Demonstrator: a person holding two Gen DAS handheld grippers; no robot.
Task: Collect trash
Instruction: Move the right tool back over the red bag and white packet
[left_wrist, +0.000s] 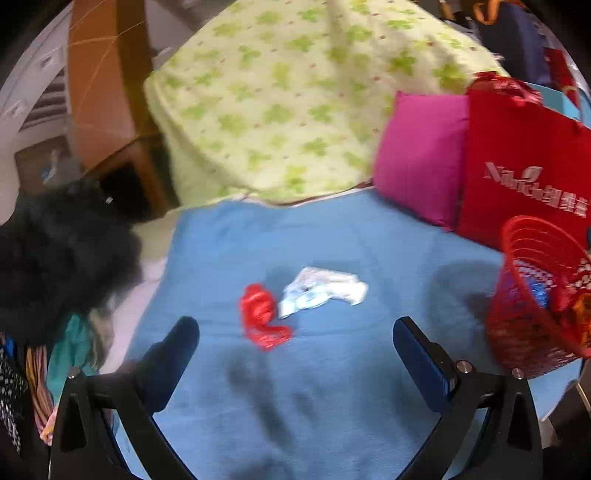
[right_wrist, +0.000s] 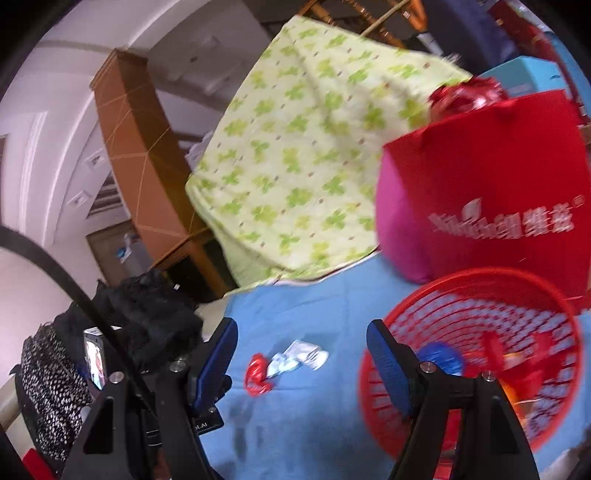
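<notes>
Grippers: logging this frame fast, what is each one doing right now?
Left gripper: open, holding nothing, above the red wrapper.
Right gripper: open, holding nothing, beside the red basket.

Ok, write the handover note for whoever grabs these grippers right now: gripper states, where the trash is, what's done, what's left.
Left gripper: open, empty, over the blue blanket, pointed at the loose trash.
Right gripper: open, empty, next to the red basket.
Trash on the blanket: a red wrapper and a crumpled white wrapper, lying side by side, whether they touch is unclear.
Done: the basket already holds several pieces, blue, red and orange, too blurred to name.
Left: pick up both wrappers and drop them in the basket, which stands to the right of them, in front of the red bag.
</notes>
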